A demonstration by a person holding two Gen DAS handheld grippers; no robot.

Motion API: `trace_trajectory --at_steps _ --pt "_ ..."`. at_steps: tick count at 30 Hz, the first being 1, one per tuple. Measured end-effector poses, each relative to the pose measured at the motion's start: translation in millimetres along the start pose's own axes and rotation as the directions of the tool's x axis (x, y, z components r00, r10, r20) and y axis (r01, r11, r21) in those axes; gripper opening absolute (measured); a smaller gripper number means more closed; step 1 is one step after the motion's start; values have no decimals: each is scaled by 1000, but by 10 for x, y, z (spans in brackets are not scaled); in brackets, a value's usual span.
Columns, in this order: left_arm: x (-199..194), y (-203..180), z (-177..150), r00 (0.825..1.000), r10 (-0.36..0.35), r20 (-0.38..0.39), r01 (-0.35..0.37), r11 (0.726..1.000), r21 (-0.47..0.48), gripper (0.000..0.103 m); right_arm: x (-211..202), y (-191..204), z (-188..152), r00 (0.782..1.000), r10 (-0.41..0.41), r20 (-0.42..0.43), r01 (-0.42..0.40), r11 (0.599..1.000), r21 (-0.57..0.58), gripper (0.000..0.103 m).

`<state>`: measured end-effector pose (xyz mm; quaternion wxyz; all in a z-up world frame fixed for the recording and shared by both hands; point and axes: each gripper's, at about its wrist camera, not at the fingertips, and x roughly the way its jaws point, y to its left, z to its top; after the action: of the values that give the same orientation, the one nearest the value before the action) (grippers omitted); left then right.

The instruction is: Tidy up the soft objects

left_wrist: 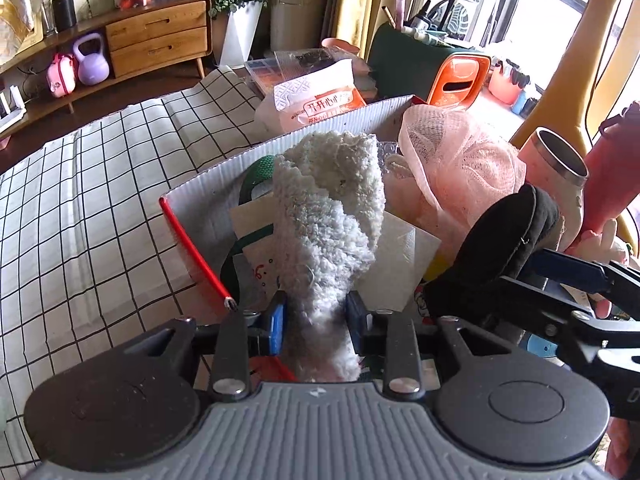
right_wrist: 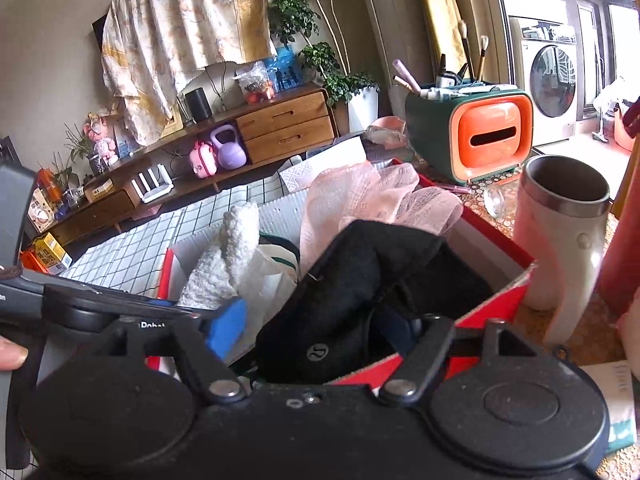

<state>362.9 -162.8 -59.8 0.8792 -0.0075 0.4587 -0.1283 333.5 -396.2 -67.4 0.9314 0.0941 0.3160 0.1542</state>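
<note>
Two soft things are gripped at once: my left hand-held gripper [left_wrist: 316, 312] is clamped on the fluffy white sock [left_wrist: 328, 216], my right hand-held gripper [right_wrist: 332, 332] on the black cloth [right_wrist: 360, 280], both above the red box [left_wrist: 192, 248] so they drop inside, beside the pink mesh sponge [left_wrist: 452, 160]

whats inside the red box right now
A white fluffy cloth, pink mesh, black fabric and a paper bag. Anything beneath them is covered.

Fluffy white sock [left_wrist: 328, 216] upright over box [left_wrist: 224, 168]; black cloth [right_wrist: 360, 292] bunched inside.
</note>
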Motion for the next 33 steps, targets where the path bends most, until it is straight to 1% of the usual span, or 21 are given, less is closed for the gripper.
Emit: trace_trajectory --at_steps 7,8,10,11,12,13,15,18,22,24,26,28,30,33 --pt "-225 49 -79 998 -29 51 30 999 -13 31 -200 -5 -17 1000 -5 17 5 1000 -22 88" --pt "-258 56 -93 998 -37 57 38 999 -14 33 -234 0 -22 1000 -5 23 6 1000 -26 89" --pt "-346 66 -126 995 -64 81 65 998 -11 47 -309 21 -27 999 -3 41 4 999 -38 92" --pt "-398 63 -143 994 -60 96 62 998 -10 67 -347 37 -31 999 -4 50 6 999 -47 93" --pt "-460 59 -165 992 -46 120 48 999 -8 75 -389 55 -36 998 -5 60 8 998 -56 94" --pt "-523 54 -192 989 -40 144 41 999 -4 75 -427 74 -35 997 -3 71 8 998 -66 94" --pt "-624 57 -235 985 -57 163 56 998 11 75 -495 126 -45 996 0 90 8 996 -87 97" --pt "-793 67 -310 978 -55 200 52 998 19 75 -616 207 -63 992 11 125 4 992 -123 101" --pt "-1017 81 -416 966 -55 252 47 998 38 75 -776 332 -121 986 24 165 4 986 -168 103" --pt "-1126 91 -486 959 -65 275 55 997 46 80 -843 379 -146 983 31 180 1 985 -174 103" --pt "-1231 101 -554 952 -64 298 52 997 49 81 -905 412 -172 981 42 190 -8 984 -177 103" --pt "-1321 114 -621 946 -70 316 57 997 51 82 -970 455 -211 978 37 203 1 983 -186 103" --pt "-1400 121 -697 940 -62 335 46 997 55 86 -1026 490 -253 975 34 218 8 982 -189 103" --pt "-1494 133 -801 934 -55 354 34 997 65 87 -1071 509 -318 973 28 228 13 984 -175 103"
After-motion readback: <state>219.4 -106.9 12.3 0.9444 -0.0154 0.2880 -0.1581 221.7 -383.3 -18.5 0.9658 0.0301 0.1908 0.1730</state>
